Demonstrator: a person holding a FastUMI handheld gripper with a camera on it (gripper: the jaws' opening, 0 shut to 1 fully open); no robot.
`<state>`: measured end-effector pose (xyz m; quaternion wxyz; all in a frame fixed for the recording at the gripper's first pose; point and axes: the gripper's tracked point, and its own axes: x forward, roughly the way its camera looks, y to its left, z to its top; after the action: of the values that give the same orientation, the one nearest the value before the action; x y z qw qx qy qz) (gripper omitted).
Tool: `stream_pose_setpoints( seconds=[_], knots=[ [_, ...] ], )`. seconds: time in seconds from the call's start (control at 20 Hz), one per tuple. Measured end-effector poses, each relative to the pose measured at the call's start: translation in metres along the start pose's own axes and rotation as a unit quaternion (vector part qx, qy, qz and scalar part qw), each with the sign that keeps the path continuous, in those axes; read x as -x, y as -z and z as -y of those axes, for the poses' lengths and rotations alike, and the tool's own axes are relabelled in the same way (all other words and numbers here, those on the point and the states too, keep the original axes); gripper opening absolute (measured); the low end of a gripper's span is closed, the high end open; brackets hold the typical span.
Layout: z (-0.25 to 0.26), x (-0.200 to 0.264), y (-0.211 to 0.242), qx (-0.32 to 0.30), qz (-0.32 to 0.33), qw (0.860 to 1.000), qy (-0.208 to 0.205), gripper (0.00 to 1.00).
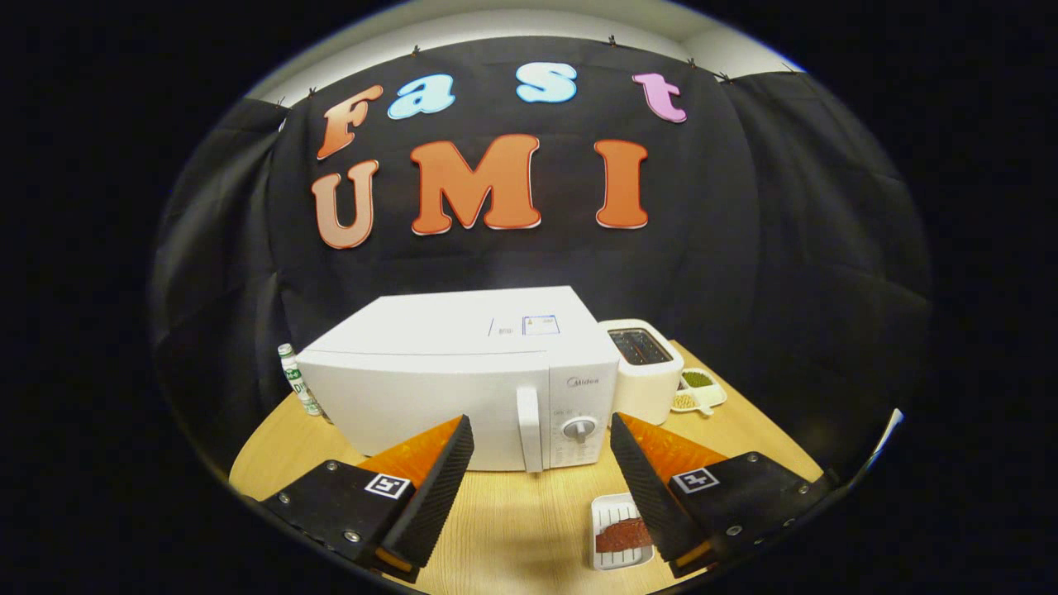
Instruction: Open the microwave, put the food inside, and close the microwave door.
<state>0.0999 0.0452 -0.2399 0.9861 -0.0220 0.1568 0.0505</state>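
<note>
A: What stands on the bench (512, 529)?

B: A wooden bench, and the biggest thing on it is the white microwave (463, 372), set toward the far edge with its door closed. The door handle (529, 428) runs upright, with a round dial (579, 428) just to its right.

A: And beside it?

B: A white toaster (643, 364) touches or nearly touches the microwave's right side. Beyond the toaster, by the bench's right edge, sits a small divided dish (701, 390) of green and pale grains. A small white bottle (297, 380) with green print stands at the microwave's left, near the bench's left edge.

A: The food?

B: A white tray (618, 533) with a reddish-brown slab of food, flat on the bench near its front edge, partly behind the right finger.

A: The gripper?

B: The gripper (541, 438) is spread wide, nothing between its fingers, and the handle shows beyond the gap
</note>
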Motion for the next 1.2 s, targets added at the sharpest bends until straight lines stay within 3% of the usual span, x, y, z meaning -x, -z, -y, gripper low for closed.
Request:
stream_pose_setpoints(
  seconds=[0.25,0.45,0.5,0.75,0.9,1.2],
  knots=[
    [0.002,-0.050,0.040,0.014,-0.040,0.999,0.000,0.96],
    [0.000,-0.082,0.056,0.008,-0.061,0.998,-0.003,0.82],
    [-0.002,-0.088,0.059,0.005,-0.064,0.998,-0.004,0.75],
    [-0.010,-0.110,0.066,-0.001,-0.078,0.997,-0.009,0.65],
    [-0.015,-0.117,0.069,-0.014,-0.085,0.996,-0.015,0.36],
    [-0.014,-0.118,0.067,0.008,-0.074,0.997,-0.005,0.11]
  ],
)
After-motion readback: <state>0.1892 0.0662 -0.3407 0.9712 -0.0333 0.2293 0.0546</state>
